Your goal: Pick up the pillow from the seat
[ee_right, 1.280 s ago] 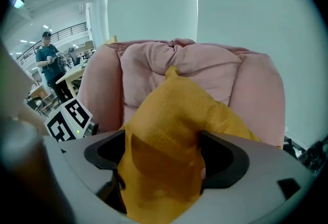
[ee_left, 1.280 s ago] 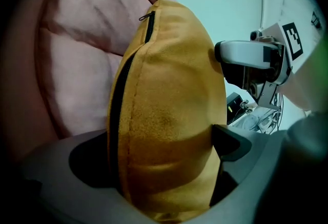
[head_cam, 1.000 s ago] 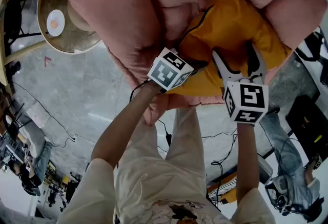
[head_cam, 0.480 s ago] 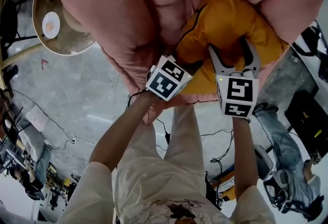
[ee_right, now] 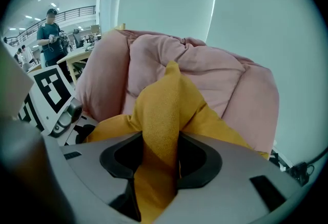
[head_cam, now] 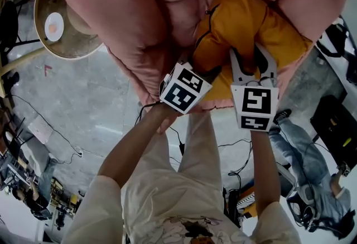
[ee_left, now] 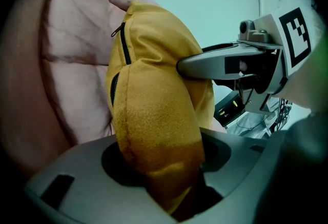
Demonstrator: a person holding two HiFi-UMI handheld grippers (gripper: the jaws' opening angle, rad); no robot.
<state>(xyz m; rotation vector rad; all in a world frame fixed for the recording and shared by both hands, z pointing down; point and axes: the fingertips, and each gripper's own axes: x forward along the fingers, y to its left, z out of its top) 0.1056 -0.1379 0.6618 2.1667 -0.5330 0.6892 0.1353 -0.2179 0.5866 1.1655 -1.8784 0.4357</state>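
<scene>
Mustard-yellow fabric fills both pairs of jaws: the pillow [head_cam: 245,22] is pinched at its near edge by the left gripper [head_cam: 213,72] and the right gripper [head_cam: 252,65], which sit side by side, near each other but apart. In the left gripper view the jaws have just been closing and stand narrow. They press on a thick fold of the pillow's corner, which bulges up and out ahead of them with a dark zip along the seam above. In the right gripper view the jaws have likewise just been closing. They are clamped on a narrower ridge of the same cloth, which rises straight up from between them to a peak. Beyond both pairs of jaws the rest of the pillow leans against the puffy back cushion of the pink armchair [head_cam: 139,19], between the chair's two fat arms; whether its underside touches the seat cannot be told. Left of the left jaws is one padded arm of the chair. Further that way a small round counter [head_cam: 78,44] with a plate [head_cam: 53,26] on it stands on the grey floor [head_cam: 95,103].
</scene>
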